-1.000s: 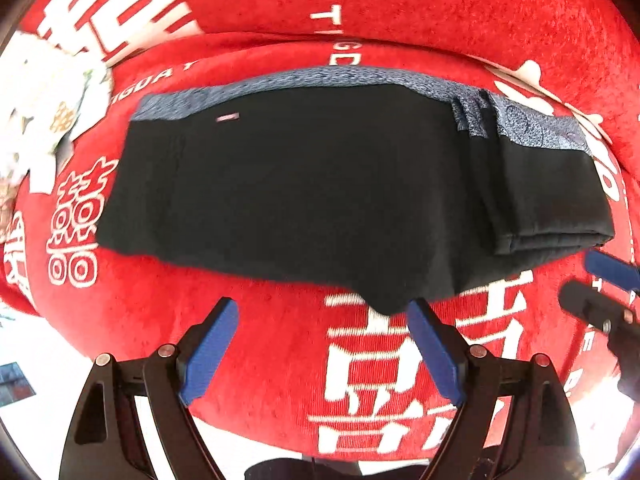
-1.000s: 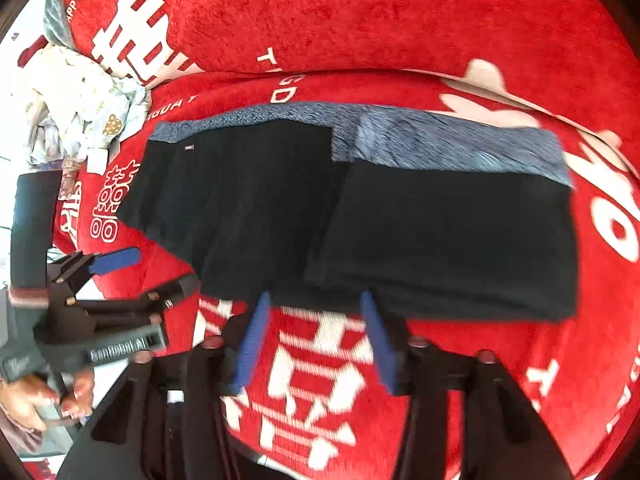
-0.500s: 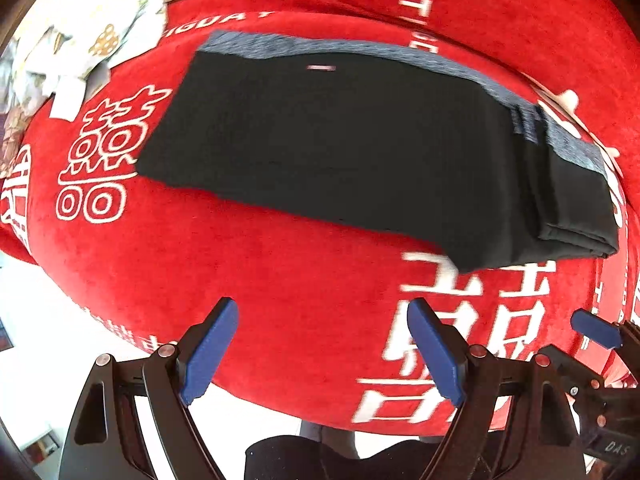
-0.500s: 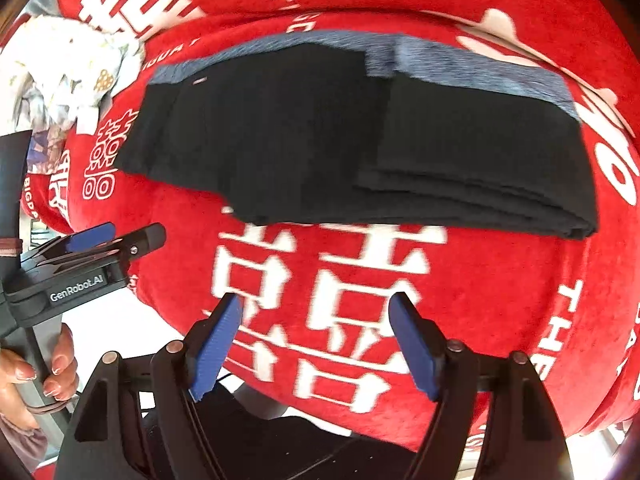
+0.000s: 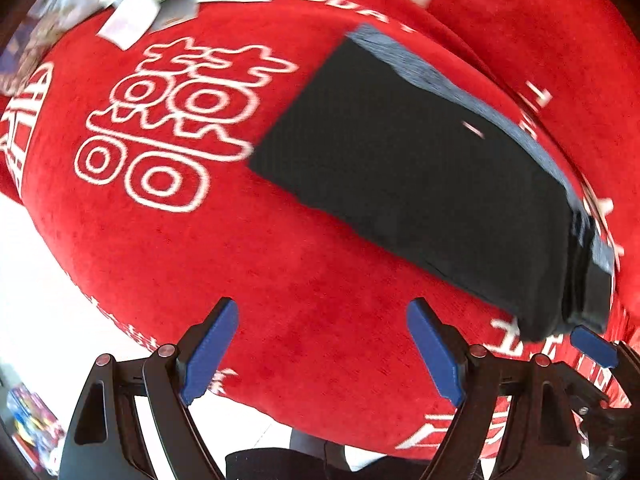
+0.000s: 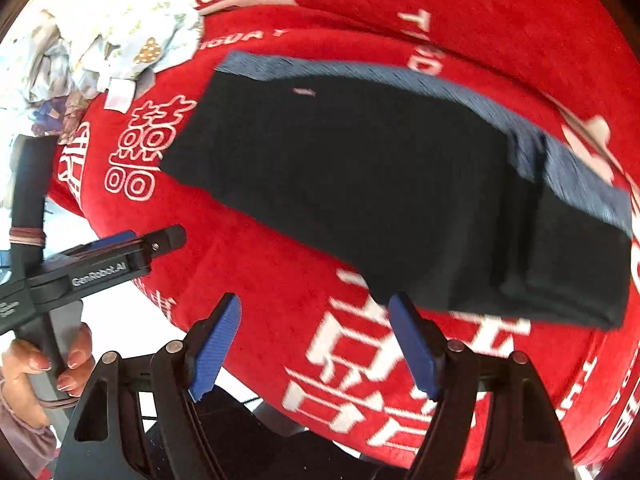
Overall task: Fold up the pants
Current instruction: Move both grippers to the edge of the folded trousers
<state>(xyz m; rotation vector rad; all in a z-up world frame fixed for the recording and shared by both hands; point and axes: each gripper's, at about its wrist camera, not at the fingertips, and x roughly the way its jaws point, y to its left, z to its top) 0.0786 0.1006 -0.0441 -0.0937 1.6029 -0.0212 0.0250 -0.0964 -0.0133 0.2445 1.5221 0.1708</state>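
Both the left gripper (image 5: 322, 350) and right gripper (image 6: 316, 346) have backed off the folded pants (image 6: 380, 184), jaws wide, empty; folding looks finished.

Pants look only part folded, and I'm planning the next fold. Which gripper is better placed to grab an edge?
Probably the right gripper: it is open, with one fingertip at the near edge of the pants. The left gripper, also open, hangs over bare red cover, well off the cloth.
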